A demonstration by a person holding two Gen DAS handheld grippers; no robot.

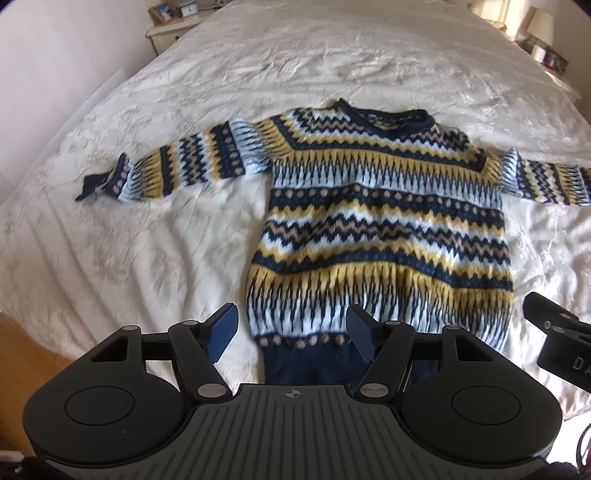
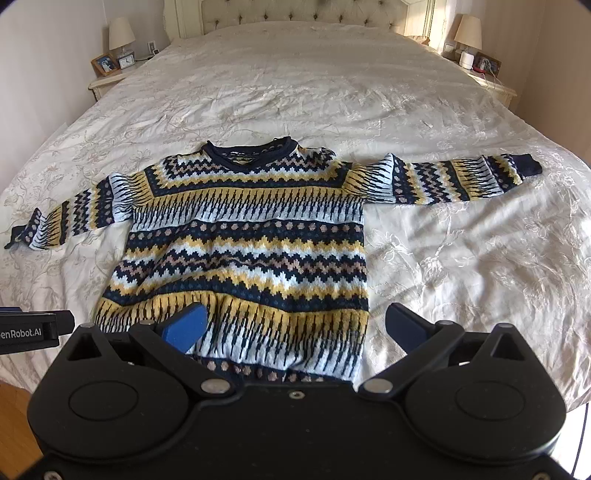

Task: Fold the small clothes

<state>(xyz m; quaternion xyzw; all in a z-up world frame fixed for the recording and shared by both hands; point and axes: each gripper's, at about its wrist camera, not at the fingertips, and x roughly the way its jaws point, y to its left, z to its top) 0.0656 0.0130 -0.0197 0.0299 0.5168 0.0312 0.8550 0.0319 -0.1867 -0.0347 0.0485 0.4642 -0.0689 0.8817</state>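
Note:
A knitted sweater (image 1: 384,221) (image 2: 255,243) with navy, yellow, white and tan zigzag bands lies flat and face up on the bed, both sleeves spread out sideways and the navy collar at the far end. My left gripper (image 1: 291,330) hovers open over the near left corner of the sweater's hem, nothing between its blue pads. My right gripper (image 2: 295,325) stands open above the near right part of the hem, its jaws wide apart and empty. The right gripper's edge (image 1: 557,339) shows in the left wrist view, the left gripper's edge (image 2: 33,328) in the right wrist view.
The bed (image 2: 461,258) wears a cream floral cover (image 1: 147,258). A tufted headboard (image 2: 295,14) stands at the far end. Nightstands with lamps flank it, one on the left (image 2: 110,74) and one on the right (image 2: 484,74). Wooden floor (image 1: 26,350) shows by the bed's near left edge.

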